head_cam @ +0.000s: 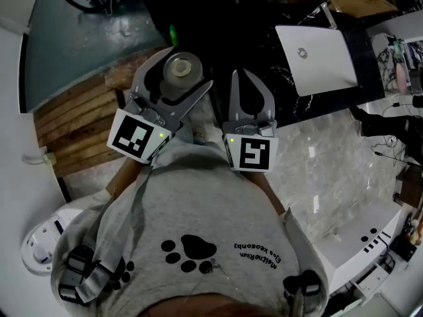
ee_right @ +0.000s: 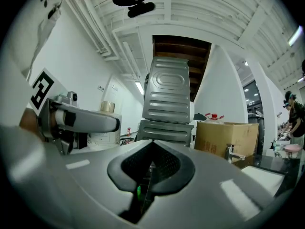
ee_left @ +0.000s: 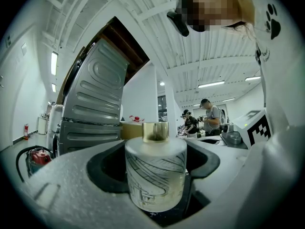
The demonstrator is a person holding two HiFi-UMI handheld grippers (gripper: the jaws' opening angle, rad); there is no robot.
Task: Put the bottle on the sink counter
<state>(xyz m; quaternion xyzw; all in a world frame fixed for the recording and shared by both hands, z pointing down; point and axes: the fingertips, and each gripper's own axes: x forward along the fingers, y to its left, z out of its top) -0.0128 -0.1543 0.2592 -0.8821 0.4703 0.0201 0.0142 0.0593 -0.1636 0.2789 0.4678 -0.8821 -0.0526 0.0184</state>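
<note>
Left claw (head_cam: 188, 69) is clamped on the bottle (head_cam: 180, 71); pads are pressed against both sides of its body. The bottle (ee_left: 155, 175) is held upright between the jaws, off any surface: pale frosted body with dark line drawing, gold cap (ee_left: 155, 131) on top. Left claw (ee_left: 157, 157) is held level.

Right claw (head_cam: 242, 84) is held just right of the left claw, apart from it. Its jaws are closed together, with nothing between them. In the right gripper view, the right claw (ee_right: 150, 165) is seen shut, and the left claw (ee_right: 81, 120) with the bottle (ee_right: 103, 130) is seen to its left.

A grey ribbed metal casing (ee_right: 168, 99) is seen ahead of both claws. A cardboard box (ee_right: 228, 138) and a faucet (ee_right: 232, 152) are seen ahead-right of the right claw. A white sink (head_cam: 317, 57) set in a dark tabletop (head_cam: 310, 105) is located ahead-right of the right claw, well apart from the bottle. Wooden slats (head_cam: 66, 121) are seen left of the left claw. A grey shirt with paw print (head_cam: 192, 243) is seen behind both claws. People (ee_left: 209, 116) are seen far ahead-right of the left claw.
</note>
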